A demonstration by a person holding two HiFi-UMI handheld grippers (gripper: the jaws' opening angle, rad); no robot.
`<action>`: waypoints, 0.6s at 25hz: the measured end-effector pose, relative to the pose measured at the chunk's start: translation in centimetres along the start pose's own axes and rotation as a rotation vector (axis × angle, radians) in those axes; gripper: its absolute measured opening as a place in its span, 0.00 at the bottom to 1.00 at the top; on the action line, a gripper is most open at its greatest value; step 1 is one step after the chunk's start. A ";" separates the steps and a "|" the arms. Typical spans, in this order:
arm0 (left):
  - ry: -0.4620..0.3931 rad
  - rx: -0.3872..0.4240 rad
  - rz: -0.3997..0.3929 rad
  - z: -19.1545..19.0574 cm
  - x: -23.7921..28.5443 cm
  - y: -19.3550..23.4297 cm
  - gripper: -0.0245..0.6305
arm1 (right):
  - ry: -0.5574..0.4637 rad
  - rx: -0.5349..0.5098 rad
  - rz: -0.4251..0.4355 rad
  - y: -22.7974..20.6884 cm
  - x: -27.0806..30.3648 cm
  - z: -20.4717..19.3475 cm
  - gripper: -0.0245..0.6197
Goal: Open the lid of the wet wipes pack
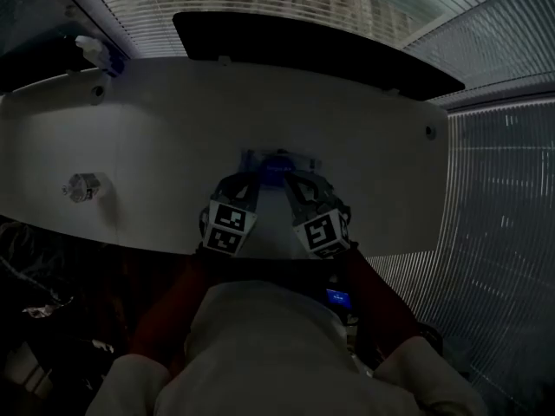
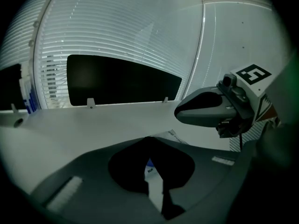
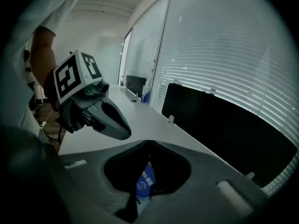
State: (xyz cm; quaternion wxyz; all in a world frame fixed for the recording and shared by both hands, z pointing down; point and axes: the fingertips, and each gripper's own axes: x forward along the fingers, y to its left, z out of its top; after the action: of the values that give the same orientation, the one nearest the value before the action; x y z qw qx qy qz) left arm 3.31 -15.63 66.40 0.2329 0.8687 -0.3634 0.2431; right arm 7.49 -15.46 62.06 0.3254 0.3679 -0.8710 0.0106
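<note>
The wet wipes pack [image 1: 277, 165], blue and white, lies flat on the white desk [image 1: 156, 137] near its front edge. Both grippers hang just behind it, tips converging over its near end. My left gripper [image 1: 253, 183] has its jaws closed tip to tip; in the left gripper view [image 2: 150, 138] a strip of the pack [image 2: 150, 172] shows through the gap under the tips. My right gripper [image 1: 293, 183] is shut too [image 3: 149, 143], with the pack's blue label [image 3: 145, 183] visible below. Neither grips anything. The pack's lid is hidden from me.
A long black panel [image 1: 303, 50] stands along the desk's far edge before window blinds. A white and blue container [image 1: 100, 52] sits at the back left, and a small clear round object [image 1: 82, 186] at the left. The desk's front edge runs just under the grippers.
</note>
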 end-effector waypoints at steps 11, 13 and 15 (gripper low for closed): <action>0.088 -0.027 0.013 -3.8 2.8 1.2 0.04 | 0.123 -0.050 0.076 1.9 3.5 -5.3 0.04; 0.109 -0.029 0.017 -4.5 3.2 1.4 0.04 | 0.137 -0.057 0.091 2.2 4.1 -5.9 0.04; 0.122 -0.037 0.020 -5.1 3.5 1.6 0.04 | 0.149 -0.058 0.103 2.5 4.7 -6.5 0.04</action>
State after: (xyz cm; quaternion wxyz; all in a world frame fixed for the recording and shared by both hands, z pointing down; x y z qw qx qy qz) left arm 2.95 -15.47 72.76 0.2681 0.8442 -0.3614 0.2914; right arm 7.11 -14.93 70.45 0.3987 0.3110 -0.8622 0.0292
